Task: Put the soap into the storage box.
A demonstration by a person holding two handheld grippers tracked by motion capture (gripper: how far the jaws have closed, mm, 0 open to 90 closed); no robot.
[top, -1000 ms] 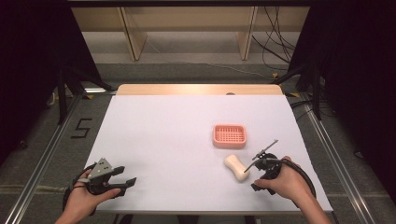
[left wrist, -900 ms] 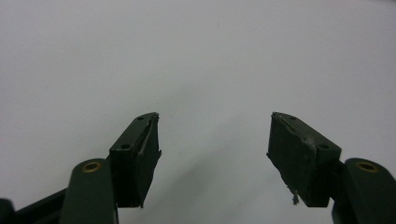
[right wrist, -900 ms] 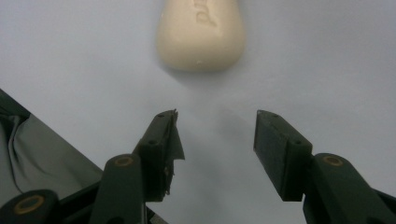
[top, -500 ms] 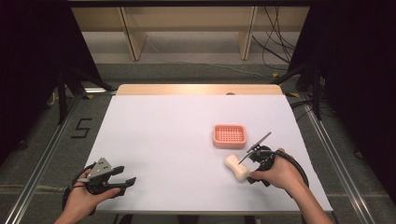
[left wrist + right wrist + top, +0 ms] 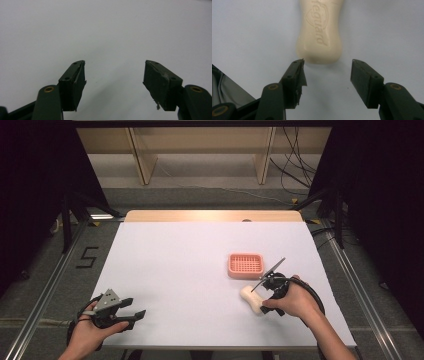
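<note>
Cream soap [image 5: 320, 30], a waisted bar lying flat on the white counter [image 5: 180, 265], sits just ahead of the right tool [image 5: 327, 75], whose jaws stand wide and empty either side of its near end. A pink slatted dish [image 5: 245, 265] waits just beyond it. My guess is a grasp comes next: ease forward until the pads straddle the narrow waist, keep low, and close squarely so the slick bar doesn't squirt out. The left tool [image 5: 113, 77] rests wide and empty near the counter's front-left corner.
</note>
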